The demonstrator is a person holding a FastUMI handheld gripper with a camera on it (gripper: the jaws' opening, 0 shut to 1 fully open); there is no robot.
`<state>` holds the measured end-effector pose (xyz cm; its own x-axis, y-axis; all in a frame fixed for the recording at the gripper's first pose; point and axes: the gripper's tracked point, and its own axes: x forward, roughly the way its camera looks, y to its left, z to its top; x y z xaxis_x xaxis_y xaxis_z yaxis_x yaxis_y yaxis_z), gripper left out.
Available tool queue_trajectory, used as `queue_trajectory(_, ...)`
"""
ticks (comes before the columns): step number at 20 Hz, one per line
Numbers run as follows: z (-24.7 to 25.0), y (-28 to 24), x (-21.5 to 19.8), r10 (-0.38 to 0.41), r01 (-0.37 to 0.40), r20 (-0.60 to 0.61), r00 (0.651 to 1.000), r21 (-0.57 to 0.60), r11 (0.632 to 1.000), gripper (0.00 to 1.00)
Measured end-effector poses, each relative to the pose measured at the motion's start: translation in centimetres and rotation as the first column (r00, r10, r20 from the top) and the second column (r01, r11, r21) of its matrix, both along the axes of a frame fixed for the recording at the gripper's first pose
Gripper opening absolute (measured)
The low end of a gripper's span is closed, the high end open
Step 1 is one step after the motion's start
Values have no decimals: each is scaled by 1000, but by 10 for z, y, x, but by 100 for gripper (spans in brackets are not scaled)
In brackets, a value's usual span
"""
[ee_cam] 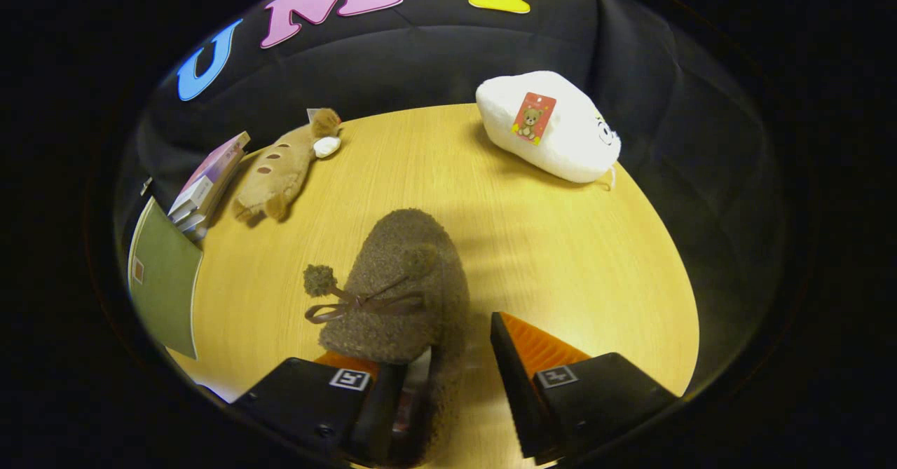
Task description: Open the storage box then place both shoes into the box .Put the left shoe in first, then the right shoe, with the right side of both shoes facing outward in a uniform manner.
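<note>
This is a staged recording booth dressed up like a home, not a lived-in room. A round light-wood bench (560, 259) stands against a wall of black cloth (434, 69) that hangs in folds right behind it. Household odds and ends lie on the bench: a fuzzy brown slipper (403, 287) near its middle, a tan plush toy (280, 171) beyond the slipper toward the cloth, a white plush cushion (553, 129) with a paper tag at the far rim, and a stack of books (207, 185) beside the plush toy.
</note>
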<state>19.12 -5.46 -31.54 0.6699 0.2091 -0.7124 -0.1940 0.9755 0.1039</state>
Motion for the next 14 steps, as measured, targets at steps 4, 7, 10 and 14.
queue_trajectory(4, -1, 0, 2, 2, -1, 20, 1000, -35, 999, 44)
queue_trajectory(7, 0, -8, 4, -44, 45, 12, 999, -49, 998, 16)
queue_trajectory(10, 2, -5, 0, 1, -1, 0, 1000, -101, 995, 8)
queue_trajectory(14, 33, 4, -14, -22, 24, 19, 1000, -86, 996, 8)
